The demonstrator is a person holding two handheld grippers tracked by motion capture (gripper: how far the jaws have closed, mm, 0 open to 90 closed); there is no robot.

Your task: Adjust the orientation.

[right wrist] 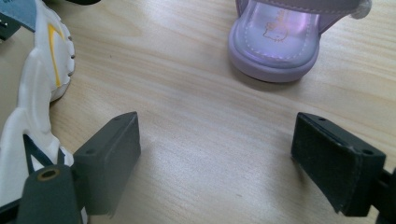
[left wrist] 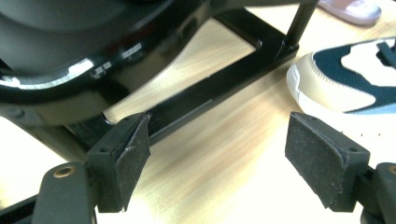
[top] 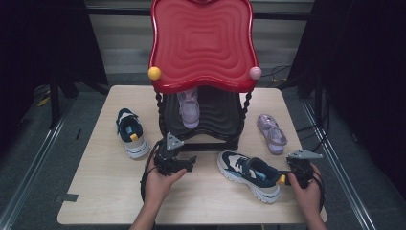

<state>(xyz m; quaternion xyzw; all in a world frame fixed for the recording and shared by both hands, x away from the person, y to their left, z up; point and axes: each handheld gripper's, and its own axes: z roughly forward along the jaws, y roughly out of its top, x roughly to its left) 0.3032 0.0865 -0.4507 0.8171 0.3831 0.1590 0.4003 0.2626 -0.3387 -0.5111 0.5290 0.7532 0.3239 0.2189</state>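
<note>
Both my grippers gape empty: left gripper [top: 190,162] at the rack's [top: 201,142] black base, right gripper [top: 287,178] beside the sneaker's [top: 249,175] heel, table [top: 105,191] beneath.

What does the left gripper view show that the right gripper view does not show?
Only the left gripper view has the black base of the shoe rack and the toe of the navy and white sneaker, with the left claw open over bare wood. Only the right gripper view has the front of the lilac sandal with a faint print inside, and the sneaker's white sole with a yellow patch beside the open right claw. Both have the wooden table, two black padded jaws with nothing between them, and parts of the same sneaker.
</note>
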